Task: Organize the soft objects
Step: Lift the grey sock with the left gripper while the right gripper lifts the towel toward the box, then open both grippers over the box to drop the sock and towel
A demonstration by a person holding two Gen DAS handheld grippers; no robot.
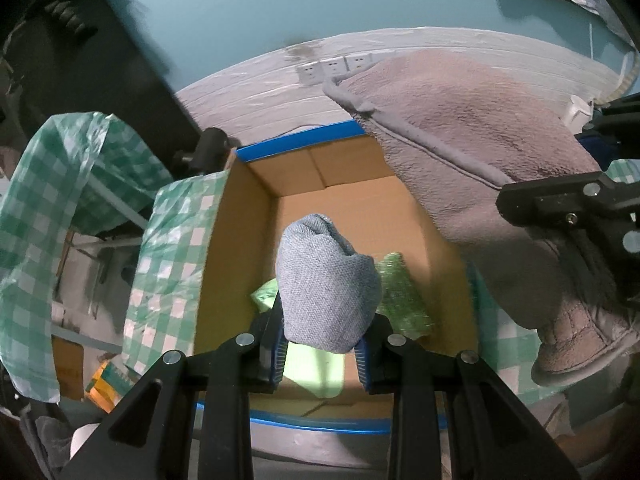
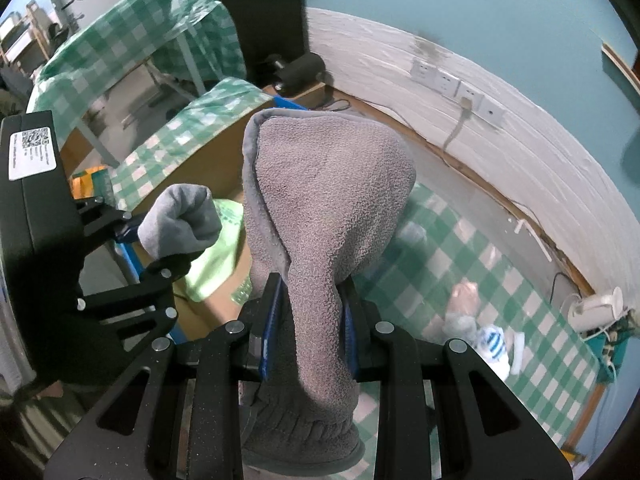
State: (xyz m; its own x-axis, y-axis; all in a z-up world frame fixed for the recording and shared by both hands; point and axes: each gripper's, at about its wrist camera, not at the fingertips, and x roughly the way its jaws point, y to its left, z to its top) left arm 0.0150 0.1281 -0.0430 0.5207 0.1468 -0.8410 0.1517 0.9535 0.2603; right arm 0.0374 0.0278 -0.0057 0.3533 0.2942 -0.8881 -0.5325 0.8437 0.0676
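Observation:
My left gripper (image 1: 325, 344) is shut on a rolled blue-grey sock (image 1: 326, 280) and holds it above the open cardboard box (image 1: 240, 240). Light green soft items (image 1: 404, 296) lie on the box floor under it. My right gripper (image 2: 308, 320) is shut on a grey-brown fleece slipper (image 2: 328, 208), held up at the box's right side; the slipper also shows in the left wrist view (image 1: 480, 152). The sock (image 2: 182, 220) and the left gripper (image 2: 160, 256) also show in the right wrist view, left of the slipper.
The box has blue tape (image 1: 304, 140) on its rims and sits beside a green checked cloth (image 2: 480, 292). More soft items, one blue and white (image 2: 494, 344), lie on that cloth at the right. A white wall with sockets (image 2: 452, 80) runs behind.

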